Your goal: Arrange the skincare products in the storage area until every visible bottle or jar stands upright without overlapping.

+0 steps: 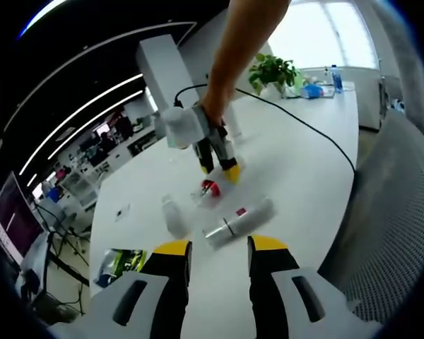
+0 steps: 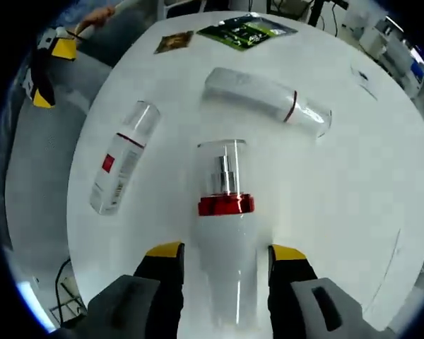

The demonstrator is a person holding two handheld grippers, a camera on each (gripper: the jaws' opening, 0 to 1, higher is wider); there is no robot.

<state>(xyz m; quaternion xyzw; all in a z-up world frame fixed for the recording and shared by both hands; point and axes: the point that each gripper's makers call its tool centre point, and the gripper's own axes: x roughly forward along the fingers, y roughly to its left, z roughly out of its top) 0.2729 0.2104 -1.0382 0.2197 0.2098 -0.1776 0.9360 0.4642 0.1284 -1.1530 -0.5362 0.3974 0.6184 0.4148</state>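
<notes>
Bottles are lying scattered on a round white worktop [image 2: 353, 176], and you are working over them with both grippers. In the right gripper view, your right gripper [image 2: 226, 254] is sitting with its yellow-tipped jaws on either side of a white pump bottle with a red collar [image 2: 225, 212]; whether the pads are pressing its sides or just flanking it is not clear. The bottle's clear cap is pointing away from you.

Two more bottles are lying flat near it: a clear-capped bottle with a red label [image 2: 119, 168] off to one side, and a white bottle with a thin red band [image 2: 265, 97] beyond it, neither touching the pump bottle. A green packet [image 2: 249, 30] is lying at the far edge.

In the left gripper view, your left gripper [image 1: 219, 248] is waiting with its jaws apart and nothing between them, just short of a lying bottle [image 1: 239, 223].

Risk, as a judgement: the smooth round body is likely to slip or roll as you are tipping it upright, and its tall narrow shape is prone to toppling onto a neighbour if you are releasing it off balance.
</notes>
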